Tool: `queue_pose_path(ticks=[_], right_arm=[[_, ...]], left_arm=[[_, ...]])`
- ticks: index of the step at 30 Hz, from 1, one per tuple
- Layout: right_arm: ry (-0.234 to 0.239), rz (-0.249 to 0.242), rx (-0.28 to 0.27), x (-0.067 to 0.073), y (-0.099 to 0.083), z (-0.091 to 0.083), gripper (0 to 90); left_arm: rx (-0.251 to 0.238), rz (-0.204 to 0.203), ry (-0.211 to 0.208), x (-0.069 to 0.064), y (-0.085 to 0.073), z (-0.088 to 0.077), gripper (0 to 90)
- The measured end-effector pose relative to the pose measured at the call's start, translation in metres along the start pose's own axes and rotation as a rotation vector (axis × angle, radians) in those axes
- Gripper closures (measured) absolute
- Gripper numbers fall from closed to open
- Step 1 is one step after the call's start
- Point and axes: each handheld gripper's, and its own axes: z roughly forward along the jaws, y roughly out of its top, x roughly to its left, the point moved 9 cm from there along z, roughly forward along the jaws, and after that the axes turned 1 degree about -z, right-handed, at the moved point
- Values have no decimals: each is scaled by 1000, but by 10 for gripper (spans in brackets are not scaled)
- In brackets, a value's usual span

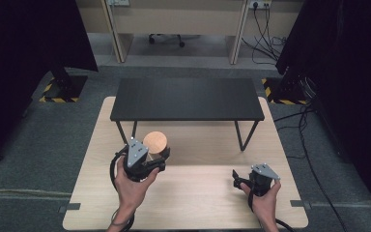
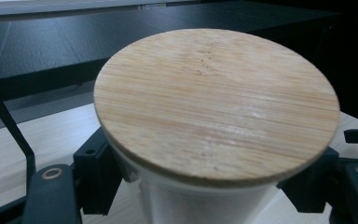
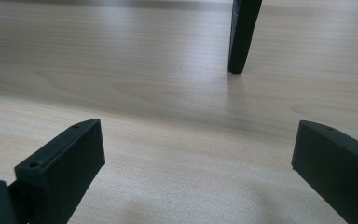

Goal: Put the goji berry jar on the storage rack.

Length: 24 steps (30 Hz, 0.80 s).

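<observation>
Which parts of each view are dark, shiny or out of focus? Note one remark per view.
High view: dark curtains at both sides lose all detail, while the wooden table is evenly lit. Left gripper view: the jar's wooden lid is sharp, with pale sheen on the black shelf behind. Right gripper view: soft jaw shadows on the tabletop, far edge blurred.

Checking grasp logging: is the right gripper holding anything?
No. In the right gripper view, the right gripper has its jaws spread wide with just bare wooden table between them.
</observation>
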Motion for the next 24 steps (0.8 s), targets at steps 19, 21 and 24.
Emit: queue_pose_path(ticks=[19, 21, 24], right_arm=[[1, -5, -2, 0, 0, 0, 26], [1, -6, -2, 0, 0, 0, 26], [1, -8, -1, 1, 0, 0, 26]], left_arm=[[-30, 23, 6, 8, 61, 1, 255], [-29, 30, 9, 8, 67, 3, 255], [-27, 27, 14, 11, 77, 7, 255]])
